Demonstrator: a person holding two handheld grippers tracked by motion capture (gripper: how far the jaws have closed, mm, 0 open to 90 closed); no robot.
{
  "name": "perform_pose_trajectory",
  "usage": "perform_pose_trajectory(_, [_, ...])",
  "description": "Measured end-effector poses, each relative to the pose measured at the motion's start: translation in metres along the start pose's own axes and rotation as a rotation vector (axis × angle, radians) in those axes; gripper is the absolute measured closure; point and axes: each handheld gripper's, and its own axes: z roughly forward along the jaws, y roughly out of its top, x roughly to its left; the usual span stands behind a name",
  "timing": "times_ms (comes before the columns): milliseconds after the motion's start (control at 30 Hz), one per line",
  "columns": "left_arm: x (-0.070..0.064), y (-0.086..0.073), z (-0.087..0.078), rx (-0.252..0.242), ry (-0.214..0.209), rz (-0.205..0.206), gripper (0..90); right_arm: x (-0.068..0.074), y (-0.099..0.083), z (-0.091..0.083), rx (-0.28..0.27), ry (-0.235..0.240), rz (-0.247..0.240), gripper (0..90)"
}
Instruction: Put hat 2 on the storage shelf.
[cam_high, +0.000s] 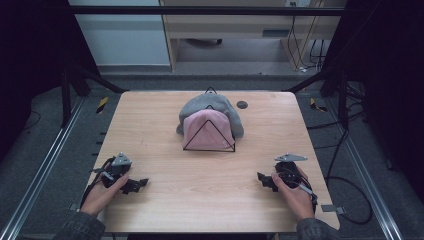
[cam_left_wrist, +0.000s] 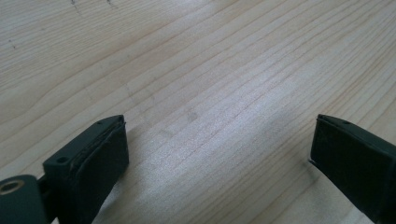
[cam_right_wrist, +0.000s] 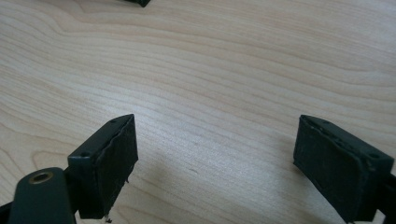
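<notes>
Pale wood bench (cam_high: 150, 125) under dim light, and both grippers are parked low at the near edge. Left gripper (cam_high: 142, 183) sits with jaws spread wide over bare wood; right gripper (cam_high: 261, 178) likewise, nothing pinched. Looks like the opening step: the reach hasn't begun. Count 2 caps at the far middle, a pink cap (cam_high: 207, 131) propped on a black wire stand (cam_high: 208, 148), a grey cap (cam_high: 207, 105) just behind, touching. Next move likely calls for a forward reach to the pink one.

A lab recording bay — wooden table (cam_high: 150, 125) on a metal frame (cam_high: 45, 165), black curtains (cam_high: 30, 45), loose cables (cam_high: 350, 195), hazard tape (cam_high: 102, 104) on grey floor.
</notes>
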Motion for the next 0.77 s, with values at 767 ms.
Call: perform_pose_trajectory(767, [-0.004, -0.004, 0.004, -0.025, 0.026, 0.045, 0.0, 0.011, -0.010, 0.013, -0.028, -0.057, -0.095, 1.9])
